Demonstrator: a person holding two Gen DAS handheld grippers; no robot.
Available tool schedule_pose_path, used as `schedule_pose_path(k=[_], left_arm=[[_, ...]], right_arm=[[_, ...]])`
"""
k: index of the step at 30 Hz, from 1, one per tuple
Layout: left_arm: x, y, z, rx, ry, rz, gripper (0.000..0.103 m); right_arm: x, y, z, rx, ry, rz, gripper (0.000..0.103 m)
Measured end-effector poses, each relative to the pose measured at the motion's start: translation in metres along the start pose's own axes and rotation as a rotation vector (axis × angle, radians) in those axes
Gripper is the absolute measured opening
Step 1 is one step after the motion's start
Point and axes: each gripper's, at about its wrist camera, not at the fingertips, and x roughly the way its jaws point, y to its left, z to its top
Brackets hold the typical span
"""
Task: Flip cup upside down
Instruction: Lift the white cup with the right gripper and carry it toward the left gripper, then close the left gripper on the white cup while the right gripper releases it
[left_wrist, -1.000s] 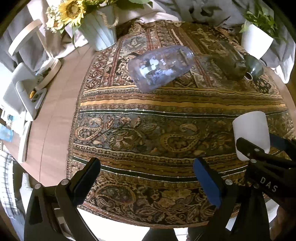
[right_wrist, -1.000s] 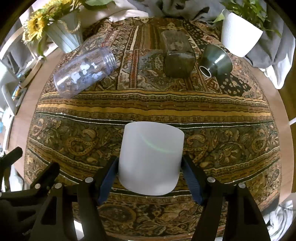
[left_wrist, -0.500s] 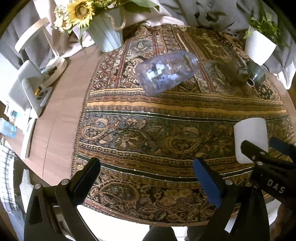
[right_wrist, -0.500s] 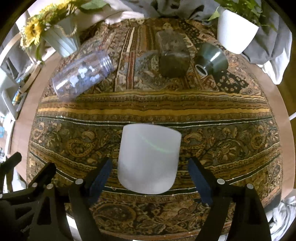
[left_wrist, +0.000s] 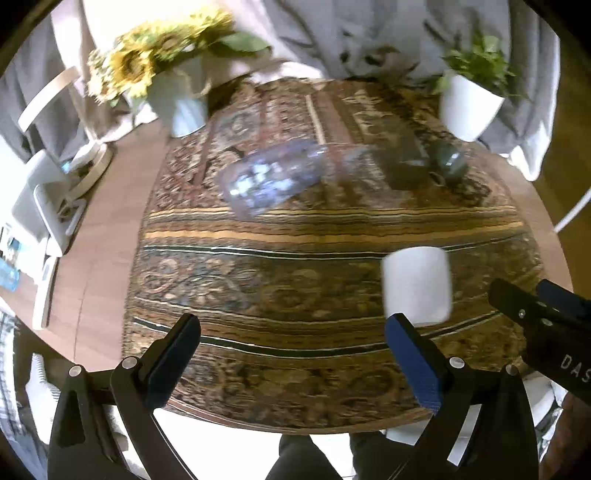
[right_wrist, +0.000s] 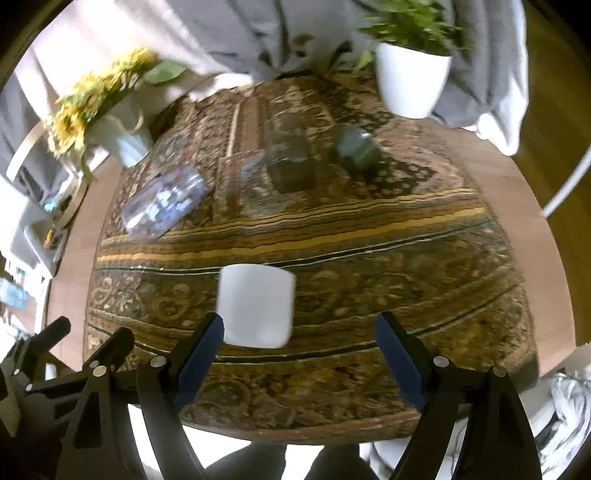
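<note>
Smooth white cylindrical cup (right_wrist: 256, 306) stands on woven patterned cloth (right_wrist: 369, 258); both claws gape wide, empty.

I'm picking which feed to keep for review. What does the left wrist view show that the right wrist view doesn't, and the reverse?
Only the left wrist view shows the left claw open from behind, with the right claw's dark body at its right edge. Only the right wrist view shows the right claw open, pads apart from the white cup. Both show the cup on the patterned cloth, the clear jar on its side, the sunflowers and the potted plant.
</note>
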Motion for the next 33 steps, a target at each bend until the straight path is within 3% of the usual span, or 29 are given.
schedule_pose_path(k=[11, 17, 24, 29, 33], left_arm=[[0.001, -0.061, -0.003, 0.038, 0.011, -0.109, 0.102], [0.032, -0.081, -0.007, 0.005, 0.079, -0.182, 0.101], [0.059, -0.094, -0.007, 0.016, 0.089, -0.124, 0.095], [0.070, -0.098, -0.003, 0.022, 0.100, -0.118, 0.085], [0.074, -0.101, -0.002, 0.028, 0.109, -0.120, 0.067]], right_arm=[[-0.014, -0.057, -0.004, 0.039, -0.015, -0.036, 0.084], [0.000, -0.082, -0.009, 0.062, 0.018, -0.061, 0.084], [0.020, -0.100, -0.012, 0.069, 0.055, -0.090, 0.084], [0.029, -0.105, -0.013, 0.071, 0.069, -0.095, 0.084], [0.032, -0.108, -0.012, 0.072, 0.077, -0.094, 0.084]])
